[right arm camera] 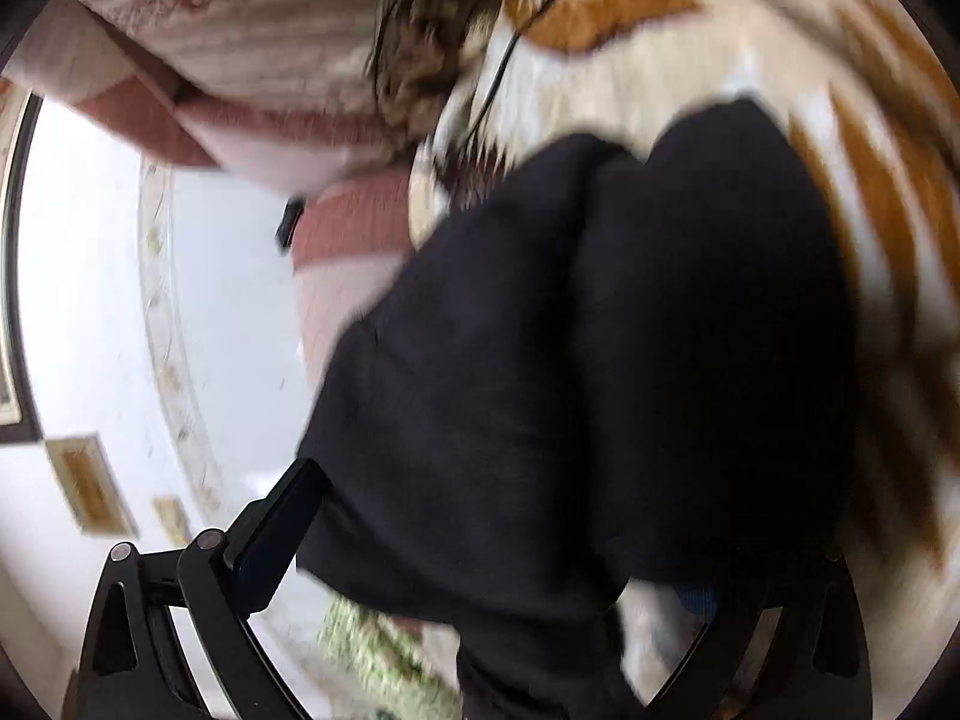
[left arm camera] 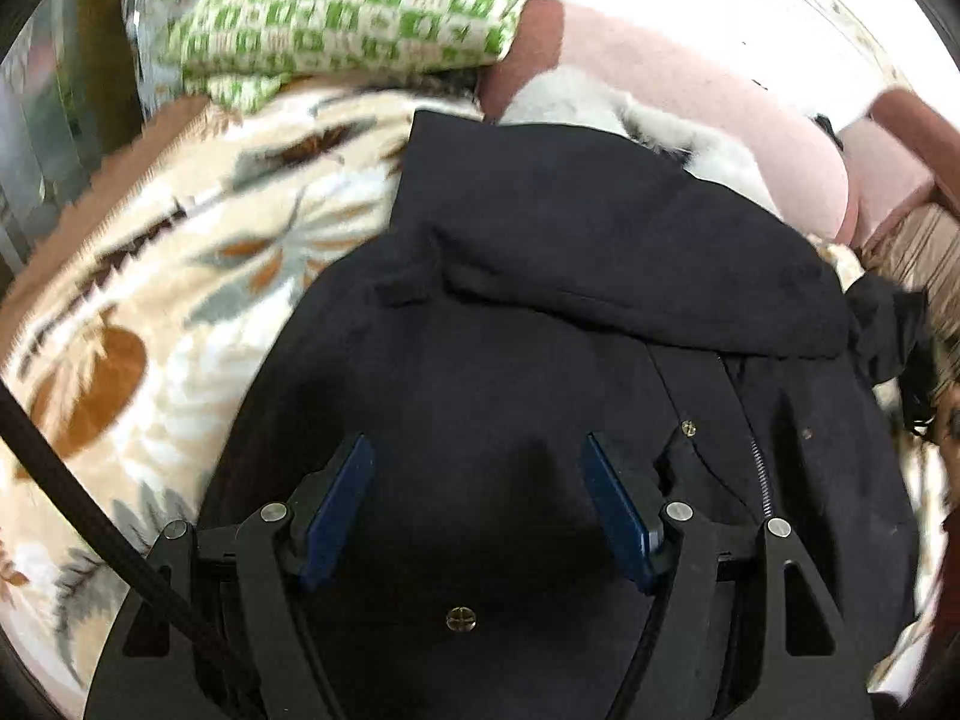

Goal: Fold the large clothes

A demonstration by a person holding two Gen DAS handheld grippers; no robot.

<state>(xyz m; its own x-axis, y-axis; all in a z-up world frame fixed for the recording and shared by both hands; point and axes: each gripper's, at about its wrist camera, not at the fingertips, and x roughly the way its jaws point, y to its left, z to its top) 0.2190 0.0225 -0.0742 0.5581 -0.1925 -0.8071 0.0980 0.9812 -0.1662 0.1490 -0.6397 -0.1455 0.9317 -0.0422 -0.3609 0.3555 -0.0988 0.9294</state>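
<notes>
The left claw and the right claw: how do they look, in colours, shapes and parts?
Left claw: black linkage arms with silver rivets, flat blue pads, a brass screw at the base, a black cable alongside. Right claw: the same black frame and silver rivets, mostly covered by dark cloth.

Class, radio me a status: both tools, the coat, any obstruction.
Left tool open over dark coat. Right tool draped in coat fabric, grip unclear. Pink garment beside coat.

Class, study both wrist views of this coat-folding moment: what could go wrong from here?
1. The right gripper is draped in the dark coat; its grip is hidden, so the fabric may slip.
2. The left gripper hovers open, holding nothing, so the fold could shift.
3. The zipper might snag a finger.
</notes>
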